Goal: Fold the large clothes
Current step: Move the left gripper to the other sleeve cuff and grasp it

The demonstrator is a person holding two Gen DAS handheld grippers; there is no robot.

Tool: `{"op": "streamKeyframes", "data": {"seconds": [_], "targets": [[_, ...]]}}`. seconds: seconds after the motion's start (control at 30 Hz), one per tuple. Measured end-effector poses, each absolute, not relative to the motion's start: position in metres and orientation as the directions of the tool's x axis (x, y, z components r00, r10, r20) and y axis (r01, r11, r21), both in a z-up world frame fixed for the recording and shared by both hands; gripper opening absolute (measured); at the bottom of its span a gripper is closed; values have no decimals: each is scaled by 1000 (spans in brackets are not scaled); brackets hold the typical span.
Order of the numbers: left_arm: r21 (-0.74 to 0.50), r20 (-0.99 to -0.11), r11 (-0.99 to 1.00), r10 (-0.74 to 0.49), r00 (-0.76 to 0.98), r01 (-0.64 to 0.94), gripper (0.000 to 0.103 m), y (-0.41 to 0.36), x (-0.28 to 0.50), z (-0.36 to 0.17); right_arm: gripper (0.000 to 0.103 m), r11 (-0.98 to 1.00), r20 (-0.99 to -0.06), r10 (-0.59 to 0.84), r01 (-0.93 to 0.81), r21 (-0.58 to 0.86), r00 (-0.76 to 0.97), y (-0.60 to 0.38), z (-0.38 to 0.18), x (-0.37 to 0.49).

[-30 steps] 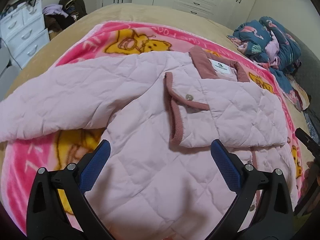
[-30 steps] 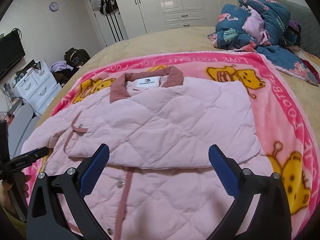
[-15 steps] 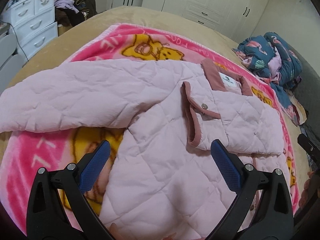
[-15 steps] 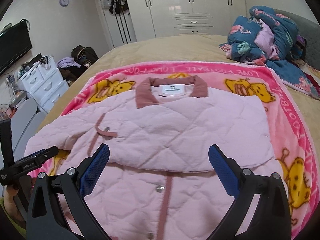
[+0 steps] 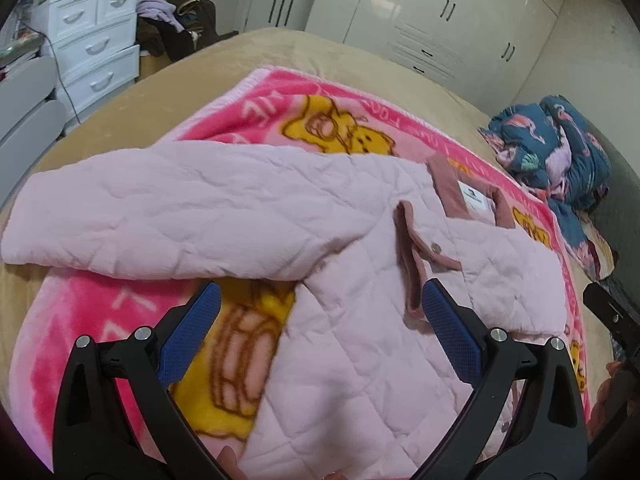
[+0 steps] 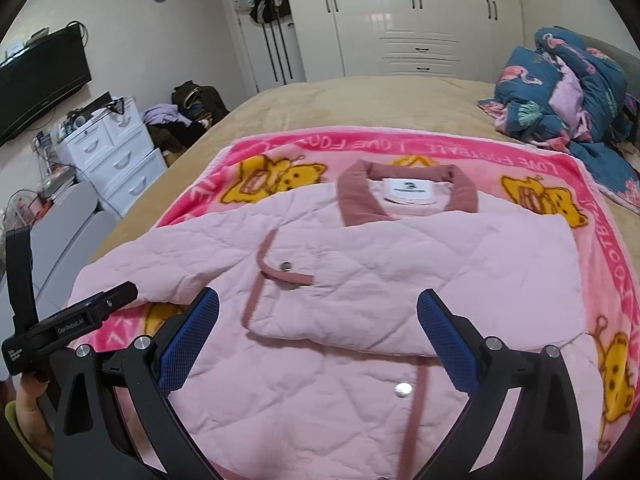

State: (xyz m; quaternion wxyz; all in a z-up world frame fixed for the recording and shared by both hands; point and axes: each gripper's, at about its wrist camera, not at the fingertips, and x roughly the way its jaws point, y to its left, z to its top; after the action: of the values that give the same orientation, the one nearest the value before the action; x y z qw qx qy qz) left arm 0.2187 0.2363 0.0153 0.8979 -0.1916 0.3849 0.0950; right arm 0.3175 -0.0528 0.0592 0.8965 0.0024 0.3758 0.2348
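A pale pink quilted jacket with a dusty-rose collar lies face up on a pink cartoon blanket. Its right sleeve is folded across the chest, the rose cuff near the middle. The left sleeve stretches out flat to the left. My left gripper hovers open above the jacket's left side by the armpit, holding nothing. My right gripper is open above the jacket's lower front, empty.
The blanket rests on a tan bed. A heap of dark blue patterned bedding lies at the far right. White drawers and a dark bag stand off the left side. White wardrobes line the back wall.
Both views have swung left and pulled back a little. The outstretched left sleeve now fills more of the left wrist view. The jacket has not moved and both grippers stay open.
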Motion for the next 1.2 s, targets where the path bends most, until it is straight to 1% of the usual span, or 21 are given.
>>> {"op": "streamKeyframes", "data": {"seconds": [0.2,0.47,0.73,0.87,1.2], "targets": [[-293,-713,884,52,699,-365,94,263,209,21,99,873,-667,448,-454,180,596,-27,65,314],[-334,-722,832,76,688,-443,94,303,198,18,99,841,-664,485,-512,175,569,14,71,309],[-297,-735,767,197,649,-569,94,351,181,17,99,791,-666,528,-590,161,526,57,74,298],[-328,-741,729,196,643,-600,94,370,173,12,99,764,-670,550,-625,162,499,78,73,293],[-353,-766,646,216,606,-677,94,407,155,-3,99,686,-684,595,-710,160,421,130,67,278]]}}
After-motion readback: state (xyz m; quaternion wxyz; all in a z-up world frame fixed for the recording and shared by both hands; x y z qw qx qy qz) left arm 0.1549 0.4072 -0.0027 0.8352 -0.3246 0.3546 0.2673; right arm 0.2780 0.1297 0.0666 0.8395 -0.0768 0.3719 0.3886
